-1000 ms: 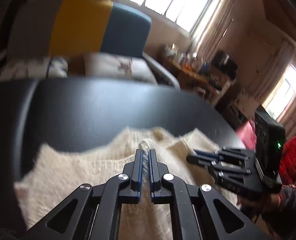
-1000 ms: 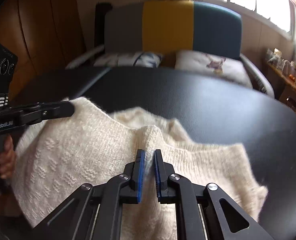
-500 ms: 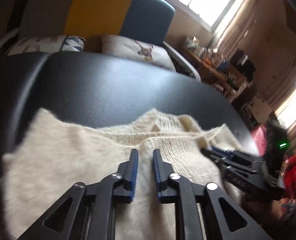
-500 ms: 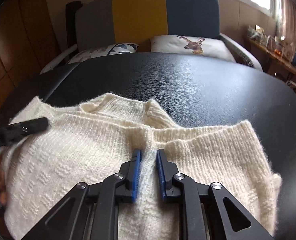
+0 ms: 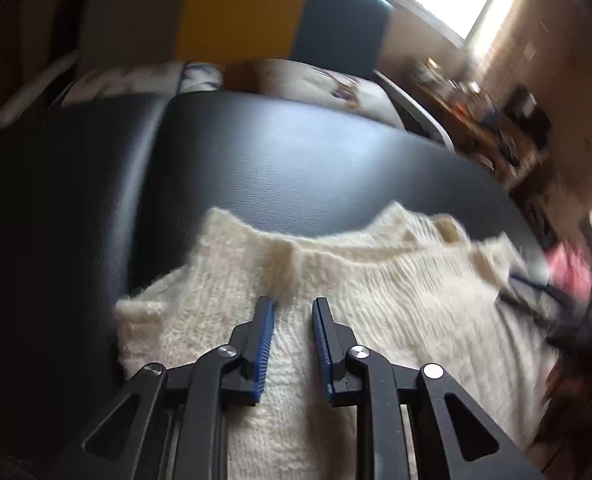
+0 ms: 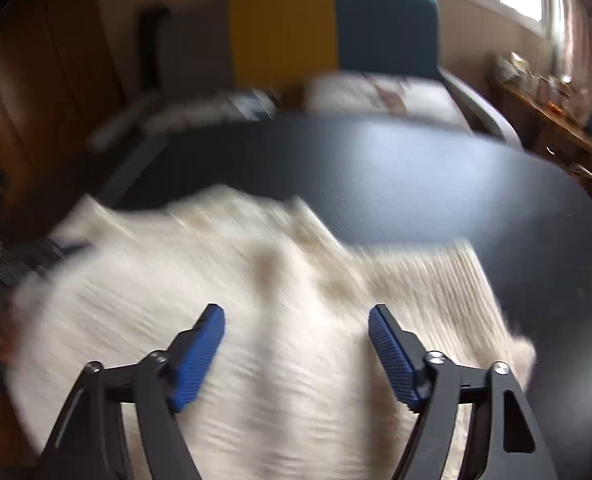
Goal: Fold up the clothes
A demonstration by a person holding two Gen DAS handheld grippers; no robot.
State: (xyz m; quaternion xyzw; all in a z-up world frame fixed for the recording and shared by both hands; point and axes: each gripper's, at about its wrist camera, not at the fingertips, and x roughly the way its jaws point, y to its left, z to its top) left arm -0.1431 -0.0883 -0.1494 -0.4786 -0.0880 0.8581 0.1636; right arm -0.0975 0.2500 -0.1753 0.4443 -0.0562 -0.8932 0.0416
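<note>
A cream knitted sweater (image 5: 375, 300) lies folded on the black table (image 5: 296, 168). My left gripper (image 5: 292, 303) hovers over its near part, open by a narrow gap with nothing between the blue pads. In the right wrist view the same sweater (image 6: 256, 300) shows blurred by motion. My right gripper (image 6: 297, 312) stands wide open above it and holds nothing. At the right edge of the left wrist view, the right gripper (image 5: 535, 296) appears as a dark blur. At the left edge of the right wrist view, the left gripper (image 6: 28, 260) is a dark shape.
Beyond the table stands a sofa with a grey, yellow and teal back (image 6: 315, 32) and cushions (image 6: 375, 96). A cluttered wooden shelf (image 6: 555, 108) runs along the right wall under bright windows. Bare black tabletop (image 6: 455, 184) lies beyond the sweater.
Both grippers let go of the sweater: the left opened a little, the right opened wide. The raised fold has dropped flat onto the garment, and both views drew back.
</note>
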